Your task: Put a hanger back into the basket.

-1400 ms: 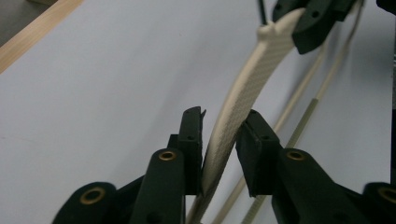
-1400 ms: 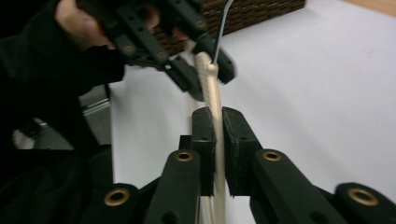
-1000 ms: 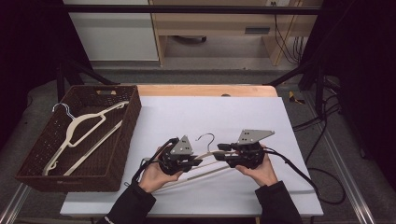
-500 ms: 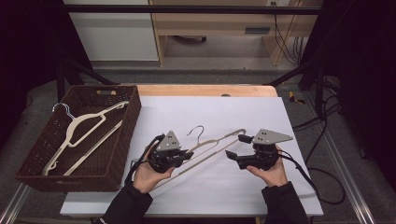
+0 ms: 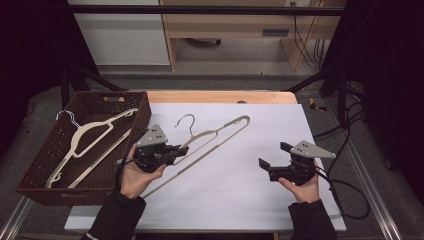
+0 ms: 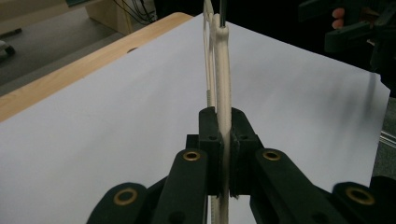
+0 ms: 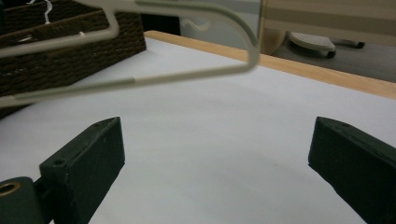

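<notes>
Cream hanger point(image 5: 215, 134) held over white sheet point(image 5: 235, 195)
Left gripper point(image 5: 181, 150) clamped on the hanger, lifted beside wicker basket point(image 5: 35, 175) containing a second hanger point(image 5: 92, 137); right gripper point(image 5: 274, 156) well apart, jaws just opened wide with nothing between them.

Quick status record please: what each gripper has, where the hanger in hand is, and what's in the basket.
left gripper: shut on the beige hanger, fingers clamped on its bar
right gripper: open, jaws just opened, nothing between them
beige hanger: tilted above the white sheet, hook toward the table's far edge
basket: at the table's left, with another hanger lying inside
</notes>
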